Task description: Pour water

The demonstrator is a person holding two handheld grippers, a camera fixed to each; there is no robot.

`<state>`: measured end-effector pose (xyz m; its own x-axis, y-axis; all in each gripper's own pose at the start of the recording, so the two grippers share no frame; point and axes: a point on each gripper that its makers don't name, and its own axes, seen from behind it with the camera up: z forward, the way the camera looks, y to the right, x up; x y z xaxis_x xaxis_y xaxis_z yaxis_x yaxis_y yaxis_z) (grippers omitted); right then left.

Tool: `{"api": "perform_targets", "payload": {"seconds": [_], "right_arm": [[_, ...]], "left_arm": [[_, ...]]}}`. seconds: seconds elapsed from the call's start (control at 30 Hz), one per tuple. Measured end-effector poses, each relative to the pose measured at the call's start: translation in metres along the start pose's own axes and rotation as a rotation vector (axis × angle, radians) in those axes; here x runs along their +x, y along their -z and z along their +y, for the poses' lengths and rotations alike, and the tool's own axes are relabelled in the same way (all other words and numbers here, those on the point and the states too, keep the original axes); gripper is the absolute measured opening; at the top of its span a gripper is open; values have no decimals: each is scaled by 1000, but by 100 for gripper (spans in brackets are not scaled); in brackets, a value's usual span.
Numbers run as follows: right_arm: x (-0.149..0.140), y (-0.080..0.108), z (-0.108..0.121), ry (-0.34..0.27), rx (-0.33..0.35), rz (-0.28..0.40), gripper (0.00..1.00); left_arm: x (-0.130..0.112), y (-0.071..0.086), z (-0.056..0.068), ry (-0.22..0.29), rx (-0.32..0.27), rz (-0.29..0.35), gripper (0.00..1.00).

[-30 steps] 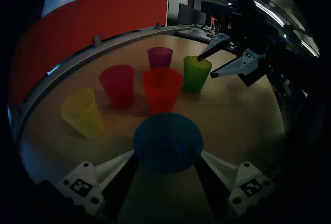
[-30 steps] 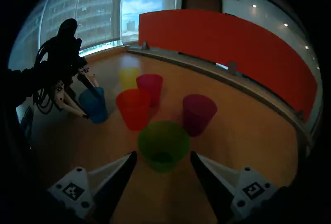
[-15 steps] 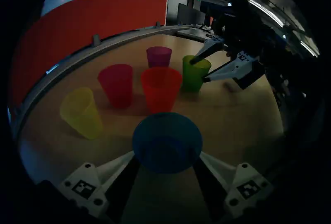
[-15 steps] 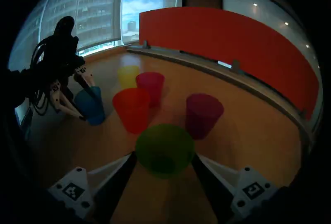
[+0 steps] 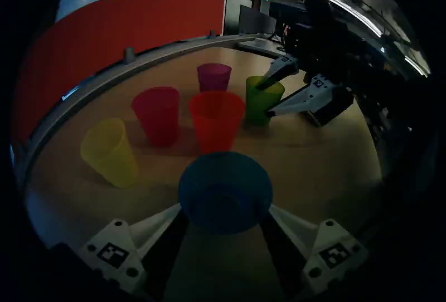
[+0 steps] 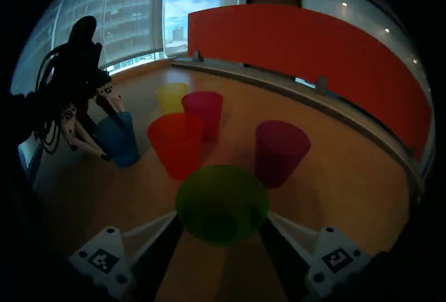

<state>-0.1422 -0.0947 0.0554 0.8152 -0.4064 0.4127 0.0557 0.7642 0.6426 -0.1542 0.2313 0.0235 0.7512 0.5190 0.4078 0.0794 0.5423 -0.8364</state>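
On bench [image 5: 312, 157], L tongs [image 5: 226, 213] straddle blue cup [image 5: 226, 190] & R tongs [image 6: 222, 224] straddle green cup [image 6: 222, 204], fingers maybe touching sides, can't tell if gripped; orange cup [image 5: 216, 118] upright near both.

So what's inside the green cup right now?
Looking into the green cup, between the jaws of the right gripper, its inner wall and darker bottom show, no object inside. Whether it holds water cannot be told in this dimness.

4 upright on wooden table [image 5: 326, 160]: yellow cup [image 5: 109, 153], crimson cup [image 5: 157, 116], orange-red cup [image 5: 216, 121], purple cup [image 5: 214, 77]. Red partition panel [image 5: 128, 29] along far table edge. Window [image 6: 196, 2]: high-rise [image 6: 129, 15] outside.
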Motion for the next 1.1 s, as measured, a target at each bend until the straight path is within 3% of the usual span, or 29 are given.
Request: {"api": "perform_targets", "payload": {"seconds": [0.53,0.8,1.1], "right_arm": [[22,16,-3,-4,7,45,86],[41,32,-8,-8,6,82,86],[69,57,-18,-5,7,152,86]], "left_arm": [[10,11,1,20,0,38,80],[28,32,3,26,27,95,80],[54,65,16,29,62,184,80]]}}
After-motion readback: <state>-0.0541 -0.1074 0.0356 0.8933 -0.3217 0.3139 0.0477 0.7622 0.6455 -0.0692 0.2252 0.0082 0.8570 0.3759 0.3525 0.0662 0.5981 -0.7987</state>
